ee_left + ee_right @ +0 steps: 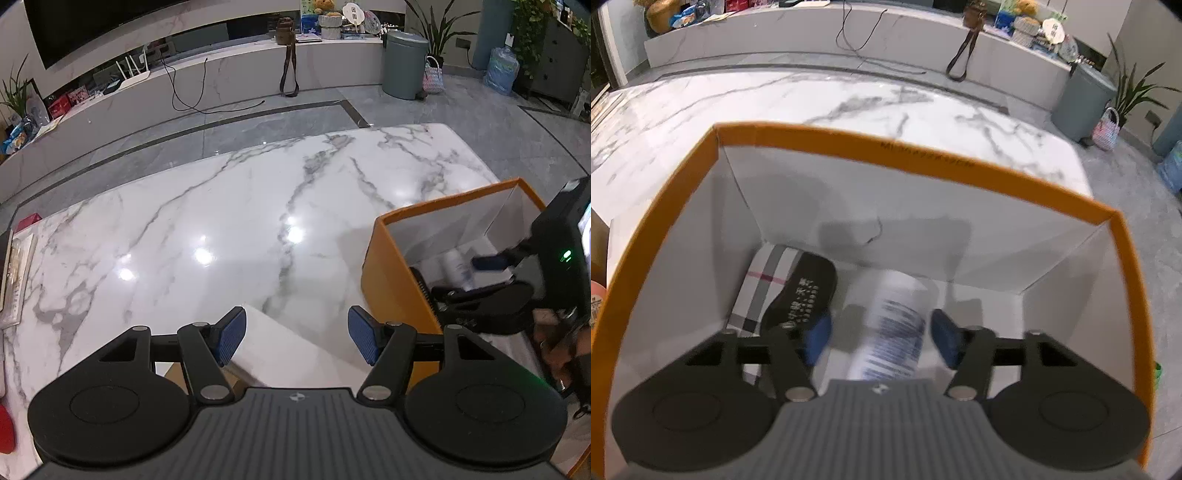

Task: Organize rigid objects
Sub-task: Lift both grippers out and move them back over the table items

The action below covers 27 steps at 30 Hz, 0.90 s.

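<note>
- Right gripper [879,338] inside orange box [849,144], jaws spread either side of white bottle [897,325], pads clear of it.
- Bottle loose beside black case [803,295]; could roll or tip against it.
- Left gripper [297,336] spread, empty, over marble table [221,221]; could knock box wall.

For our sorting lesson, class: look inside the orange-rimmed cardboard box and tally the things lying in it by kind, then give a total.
White cylindrical bottle with blue print: 1
Black oblong case with white lettering: 1
Grey-and-white plaid flat box with a pink stripe: 1
Total: 3, all inside the orange-rimmed cardboard box
</note>
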Tool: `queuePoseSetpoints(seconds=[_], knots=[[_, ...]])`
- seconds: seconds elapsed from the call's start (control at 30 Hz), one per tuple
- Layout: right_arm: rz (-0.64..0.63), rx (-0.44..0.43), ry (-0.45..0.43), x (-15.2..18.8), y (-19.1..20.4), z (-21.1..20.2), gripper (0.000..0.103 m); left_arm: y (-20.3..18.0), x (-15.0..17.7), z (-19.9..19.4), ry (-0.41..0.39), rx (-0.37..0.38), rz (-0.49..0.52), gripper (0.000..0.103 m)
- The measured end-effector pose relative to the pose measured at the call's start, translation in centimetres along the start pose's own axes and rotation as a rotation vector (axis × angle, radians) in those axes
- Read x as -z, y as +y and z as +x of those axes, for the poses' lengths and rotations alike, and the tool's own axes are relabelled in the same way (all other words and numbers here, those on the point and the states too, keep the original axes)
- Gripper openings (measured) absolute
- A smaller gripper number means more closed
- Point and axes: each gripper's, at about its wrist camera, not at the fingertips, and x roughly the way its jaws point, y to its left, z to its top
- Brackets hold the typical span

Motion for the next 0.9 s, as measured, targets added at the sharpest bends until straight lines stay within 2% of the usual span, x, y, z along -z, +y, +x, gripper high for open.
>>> queuePoseSetpoints(seconds=[0.3, 0.47, 0.6, 0.73, 0.9], knots=[[-0.02, 0.037, -0.054, 0.1, 0.1, -3.3, 0.065, 1.5, 1.1, -1.2, -0.032, 0.007, 0.0, 0.074], [-0.037, 0.055, -0.12, 0.0, 0.4, -6.2, 0.066, 2.3, 1.9, -3.2, -0.071, 0.018, 0.005, 0.074], [-0.047, 0.069, -0.19, 0.0, 0.9, -9.0, 0.069, 3.0, 2.6, -5.0, -0.098, -0.002, 0.018, 0.074], [-0.081, 0.058, -0.258, 0.2, 2.3, -12.2, 0.071, 3.9, 3.4, -6.8, -0.118, -0.001, 0.003, 0.074], [-0.173, 0.004, -0.319, 0.7, 5.2, -15.6, 0.073, 5.2, 4.6, -8.4, -0.137, 0.016, -0.024, 0.074]])
